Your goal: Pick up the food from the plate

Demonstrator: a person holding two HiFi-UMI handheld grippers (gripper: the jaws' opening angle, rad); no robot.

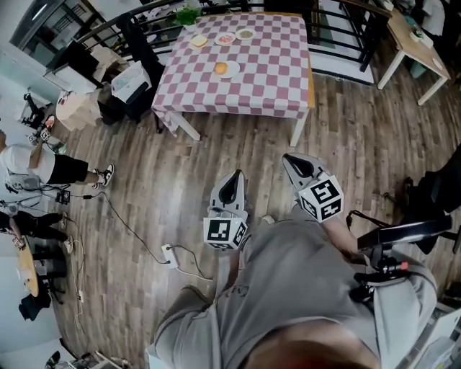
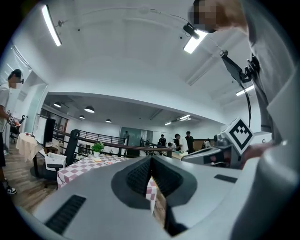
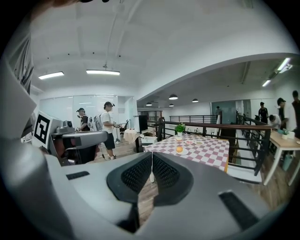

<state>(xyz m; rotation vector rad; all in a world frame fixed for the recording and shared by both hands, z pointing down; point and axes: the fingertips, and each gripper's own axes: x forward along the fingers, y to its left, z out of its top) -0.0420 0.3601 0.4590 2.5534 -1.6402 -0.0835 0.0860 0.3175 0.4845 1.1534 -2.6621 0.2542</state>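
A table with a pink-and-white checked cloth (image 1: pixel 259 65) stands well ahead of me. On it an orange round piece of food (image 1: pixel 220 68) lies on a white plate (image 1: pixel 230 70); the right gripper view also shows this food (image 3: pixel 179 149). Three more small plates (image 1: pixel 225 38) with food sit near the table's far edge, beside a green plant (image 1: pixel 189 14). My left gripper (image 1: pixel 234 180) and right gripper (image 1: pixel 288 158) hang over the wooden floor, far short of the table. Both are shut and hold nothing, with the jaws meeting in the left gripper view (image 2: pixel 151 161) and the right gripper view (image 3: pixel 152 157).
A black office chair (image 1: pixel 137 36) and bags stand left of the table, with a black railing (image 1: pixel 338 43) behind it. A wooden table (image 1: pixel 414 39) is at the far right. A power strip with its cable (image 1: pixel 169 254) lies on the floor. People stand at the left (image 1: pixel 43 166).
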